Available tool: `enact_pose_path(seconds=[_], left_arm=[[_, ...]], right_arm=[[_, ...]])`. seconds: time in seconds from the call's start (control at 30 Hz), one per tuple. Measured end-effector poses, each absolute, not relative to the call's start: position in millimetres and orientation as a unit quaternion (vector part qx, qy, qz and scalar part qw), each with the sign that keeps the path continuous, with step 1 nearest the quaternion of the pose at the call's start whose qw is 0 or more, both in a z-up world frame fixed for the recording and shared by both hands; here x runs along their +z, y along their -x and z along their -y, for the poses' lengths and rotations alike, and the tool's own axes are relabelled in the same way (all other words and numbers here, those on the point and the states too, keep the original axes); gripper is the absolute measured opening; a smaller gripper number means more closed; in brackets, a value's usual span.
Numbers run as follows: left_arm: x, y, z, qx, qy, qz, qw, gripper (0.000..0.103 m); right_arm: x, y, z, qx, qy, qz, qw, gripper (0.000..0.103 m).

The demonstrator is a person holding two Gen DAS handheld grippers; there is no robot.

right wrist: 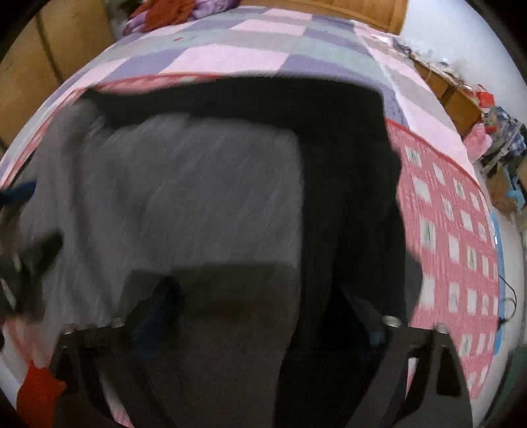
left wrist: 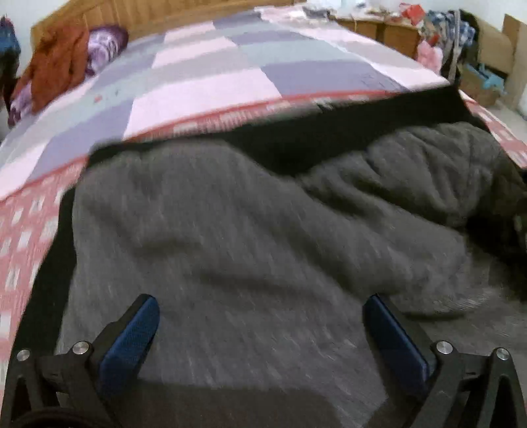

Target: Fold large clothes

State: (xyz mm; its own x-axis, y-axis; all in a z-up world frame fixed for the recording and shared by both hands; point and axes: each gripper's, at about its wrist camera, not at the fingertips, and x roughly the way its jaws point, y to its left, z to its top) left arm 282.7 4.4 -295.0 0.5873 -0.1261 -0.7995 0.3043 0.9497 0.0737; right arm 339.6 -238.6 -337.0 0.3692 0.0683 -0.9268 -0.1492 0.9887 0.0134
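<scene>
A large garment lies spread on the bed, its grey fleecy lining (left wrist: 230, 230) turned up and its black outer cloth (left wrist: 329, 131) showing along the far edge. My left gripper (left wrist: 263, 319) hovers over the grey lining, open, its blue pads (left wrist: 138, 329) wide apart with nothing pinched between them. In the right wrist view the grey lining (right wrist: 184, 197) fills the left and the black cloth (right wrist: 346, 197) the right. My right gripper (right wrist: 263, 309) is open above their border, its fingers (right wrist: 158, 306) in shadow. Both views are blurred.
The bed has a pink and purple checked cover (left wrist: 214, 72) and a red-and-white quilt (right wrist: 454, 230) under the garment. A rust-coloured garment (left wrist: 56, 62) and purple bedding (left wrist: 105, 46) lie by the wooden headboard. Cabinets (left wrist: 378, 29), cardboard boxes (left wrist: 494, 59) and clutter stand on the right.
</scene>
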Motion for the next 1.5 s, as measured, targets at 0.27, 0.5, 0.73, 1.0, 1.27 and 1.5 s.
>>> enact_pose_path(seconds=[0.27, 0.5, 0.73, 1.0, 1.27, 1.5], left_arm=[[-288.9, -349.4, -31.3, -0.084, -0.01, -0.476, 0.875, 0.103], [-287.8, -348.9, -18.8, -0.088, -0.063, -0.468, 0.877, 0.103], [-306.2, -409.3, -69.1, -0.052, 0.055, -0.517, 0.853, 0.103], [-285.6, -386.0, -55.4, -0.078, -0.022, -0.467, 0.88, 0.103], [-310.1, -417.6, -86.5, -0.046, 0.036, -0.498, 0.865, 0.103], [-303.3, -406.5, -85.3, -0.035, 0.01, -0.488, 0.872, 0.103]], right_arm=[[-338.7, -405.7, 268.3, 0.052, -0.002, -0.547, 0.836, 0.103], [-307.4, -356.3, 221.3, 0.107, 0.036, -0.484, 0.868, 0.103], [-351.3, -424.4, 251.8, 0.062, -0.038, -0.541, 0.838, 0.103], [-313.5, -391.6, 242.4, 0.105, -0.037, -0.488, 0.866, 0.103], [-355.3, -442.4, 192.3, 0.111, 0.033, -0.542, 0.832, 0.103], [-339.7, -430.2, 210.9, 0.114, -0.042, -0.518, 0.847, 0.103]])
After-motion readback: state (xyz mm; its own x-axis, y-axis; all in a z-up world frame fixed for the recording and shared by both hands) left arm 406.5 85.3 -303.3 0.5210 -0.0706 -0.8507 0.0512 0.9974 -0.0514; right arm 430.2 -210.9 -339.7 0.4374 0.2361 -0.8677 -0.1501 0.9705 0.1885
